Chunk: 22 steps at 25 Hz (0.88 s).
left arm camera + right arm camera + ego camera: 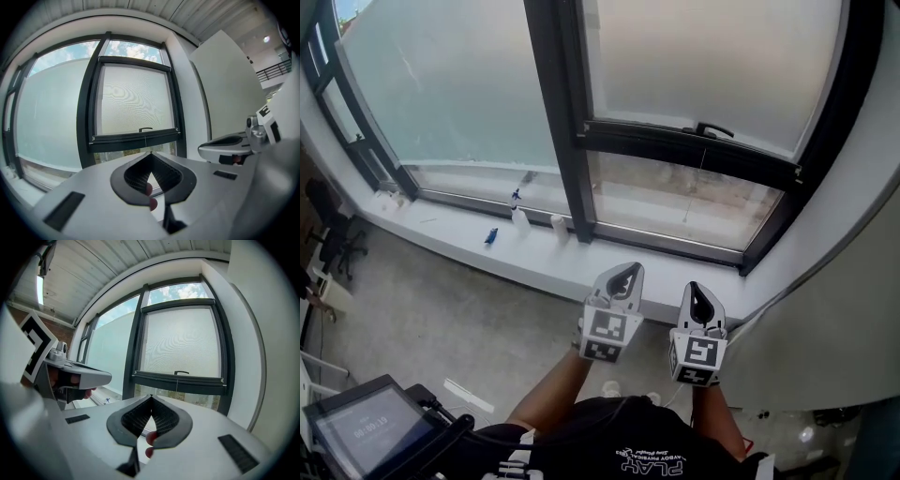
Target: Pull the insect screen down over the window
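The insect screen (712, 56) covers most of the right window pane; its dark bottom bar (689, 150) with a small handle (713, 129) hangs a little above the sill, leaving a clear strip of glass below. The same bar (136, 138) (178, 379) shows in both gripper views. My left gripper (629, 270) and right gripper (697, 290) are held side by side in front of the sill, pointing at the window, apart from the bar. Both are shut with nothing between the jaws.
A white sill (534, 258) runs under the windows with two small white bottles (520, 217) and a blue item (491, 235) on it. A thin pull cord (697, 183) hangs from the bar. A white wall (853, 309) stands at right. A tablet (366, 431) sits at lower left.
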Each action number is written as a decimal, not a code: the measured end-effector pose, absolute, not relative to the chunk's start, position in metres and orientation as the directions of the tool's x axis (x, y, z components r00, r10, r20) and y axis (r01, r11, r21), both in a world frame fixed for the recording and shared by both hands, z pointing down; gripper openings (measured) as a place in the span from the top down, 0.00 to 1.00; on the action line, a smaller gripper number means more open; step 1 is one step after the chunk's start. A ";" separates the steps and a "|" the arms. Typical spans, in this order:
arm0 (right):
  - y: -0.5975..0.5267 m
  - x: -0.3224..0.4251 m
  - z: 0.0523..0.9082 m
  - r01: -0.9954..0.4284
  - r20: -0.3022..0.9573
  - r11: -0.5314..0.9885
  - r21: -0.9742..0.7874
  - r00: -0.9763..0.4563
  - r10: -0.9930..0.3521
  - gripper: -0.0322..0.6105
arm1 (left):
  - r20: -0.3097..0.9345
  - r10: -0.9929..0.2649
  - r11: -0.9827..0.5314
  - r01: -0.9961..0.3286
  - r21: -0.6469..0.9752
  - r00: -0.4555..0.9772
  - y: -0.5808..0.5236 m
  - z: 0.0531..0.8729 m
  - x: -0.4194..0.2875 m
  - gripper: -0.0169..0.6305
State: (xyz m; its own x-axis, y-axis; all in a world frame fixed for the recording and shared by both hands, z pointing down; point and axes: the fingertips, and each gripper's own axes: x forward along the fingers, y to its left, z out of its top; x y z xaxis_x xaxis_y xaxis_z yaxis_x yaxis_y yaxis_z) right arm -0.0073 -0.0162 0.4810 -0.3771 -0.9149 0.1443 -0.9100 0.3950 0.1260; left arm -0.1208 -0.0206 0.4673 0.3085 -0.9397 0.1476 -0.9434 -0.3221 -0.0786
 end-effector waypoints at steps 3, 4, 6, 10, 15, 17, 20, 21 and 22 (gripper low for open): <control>-0.017 -0.002 0.482 -0.921 0.138 0.369 0.125 -0.352 -0.926 0.94 | 0.147 -0.941 -0.318 -0.945 -0.073 0.305 -0.020 0.470 -0.125 0.97; -0.017 0.000 0.483 -0.925 0.135 0.360 0.126 -0.343 -0.929 0.94 | 0.147 -0.941 -0.317 -0.946 -0.071 0.304 -0.021 0.471 -0.126 0.97; -0.015 0.003 0.484 -0.930 0.130 0.345 0.127 -0.330 -0.935 0.94 | 0.145 -0.942 -0.316 -0.946 -0.070 0.303 -0.021 0.473 -0.126 0.97; -0.012 0.006 0.486 -0.935 0.128 0.328 0.137 -0.312 -0.941 0.94 | 0.141 -0.942 -0.317 -0.945 -0.078 0.304 -0.019 0.475 -0.125 0.97; -0.009 0.008 0.477 -0.935 0.105 0.324 0.147 -0.311 -0.945 0.94 | 0.141 -0.947 -0.308 -0.938 -0.156 0.288 -0.015 0.475 -0.122 0.97; -0.006 0.008 0.471 -0.937 0.099 0.318 0.147 -0.306 -0.947 0.94 | 0.142 -0.949 -0.303 -0.939 -0.164 0.282 -0.011 0.473 -0.121 0.97; -0.007 0.009 0.475 -0.926 0.077 0.335 0.174 -0.326 -0.942 0.95 | 0.158 -0.946 -0.307 -0.938 -0.161 0.283 -0.010 0.476 -0.120 0.97; -0.007 0.009 0.478 -0.922 0.075 0.342 0.183 -0.334 -0.940 0.95 | 0.162 -0.945 -0.309 -0.936 -0.172 0.282 -0.010 0.477 -0.120 0.97; -0.007 0.009 0.479 -0.920 0.076 0.346 0.186 -0.338 -0.938 0.95 | 0.163 -0.946 -0.310 -0.933 -0.183 0.282 -0.011 0.478 -0.120 0.97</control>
State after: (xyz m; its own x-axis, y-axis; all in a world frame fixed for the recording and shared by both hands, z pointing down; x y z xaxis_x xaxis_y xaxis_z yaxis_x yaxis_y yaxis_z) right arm 0.0088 -0.0075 0.4787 -0.3377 -0.9382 0.0762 -0.9197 0.3461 0.1855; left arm -0.1199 -0.0108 0.4776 0.2816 -0.9455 0.1632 -0.9331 -0.3096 -0.1832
